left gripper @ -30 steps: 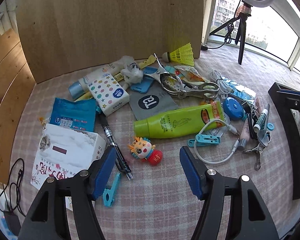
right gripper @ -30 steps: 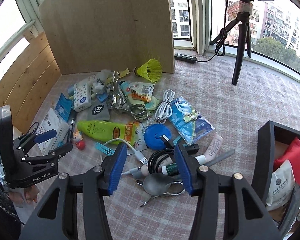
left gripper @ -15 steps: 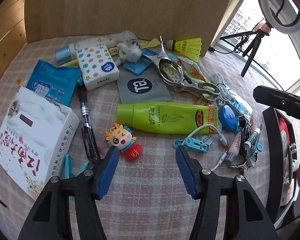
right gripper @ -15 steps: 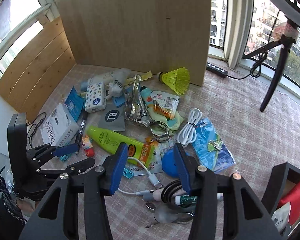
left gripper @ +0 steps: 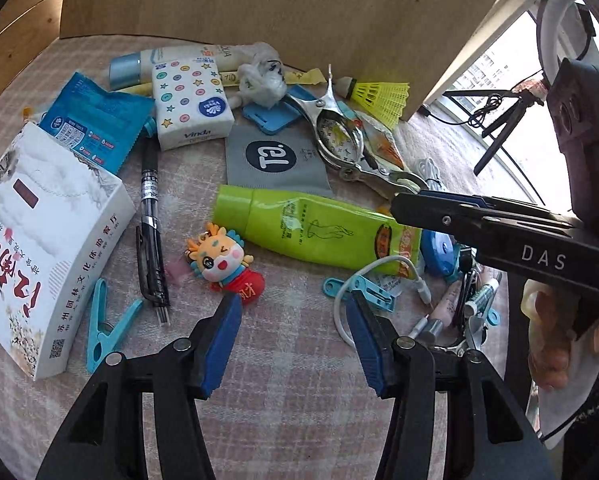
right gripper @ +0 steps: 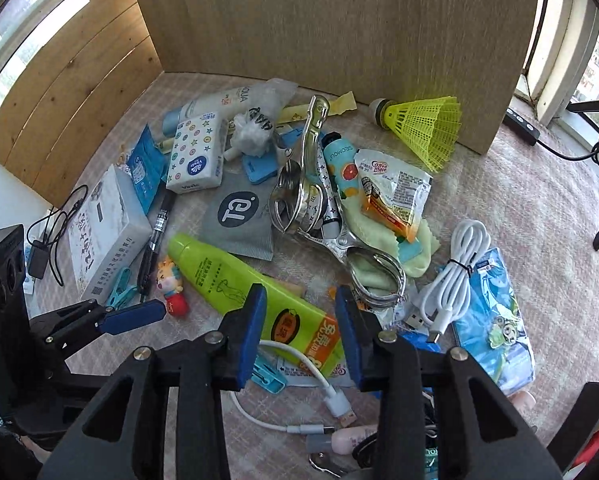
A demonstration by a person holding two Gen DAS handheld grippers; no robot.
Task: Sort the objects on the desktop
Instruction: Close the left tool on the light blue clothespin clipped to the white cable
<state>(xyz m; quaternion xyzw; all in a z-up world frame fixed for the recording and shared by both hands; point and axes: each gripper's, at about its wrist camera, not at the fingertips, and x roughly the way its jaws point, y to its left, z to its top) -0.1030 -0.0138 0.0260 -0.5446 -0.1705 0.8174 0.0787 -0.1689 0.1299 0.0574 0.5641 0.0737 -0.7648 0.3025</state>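
right gripper (right gripper: 301, 330) shifted over green tube (right gripper: 235, 280), jaws closing, nothing gripped | left gripper (left gripper: 295, 340) released | tissue pack (left gripper: 189, 104) reads "Vinda"

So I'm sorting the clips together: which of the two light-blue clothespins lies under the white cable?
The light-blue clothespin by the green tube's crimped end; the white cable loops over it. The other clothespin lies bare beside the white box.
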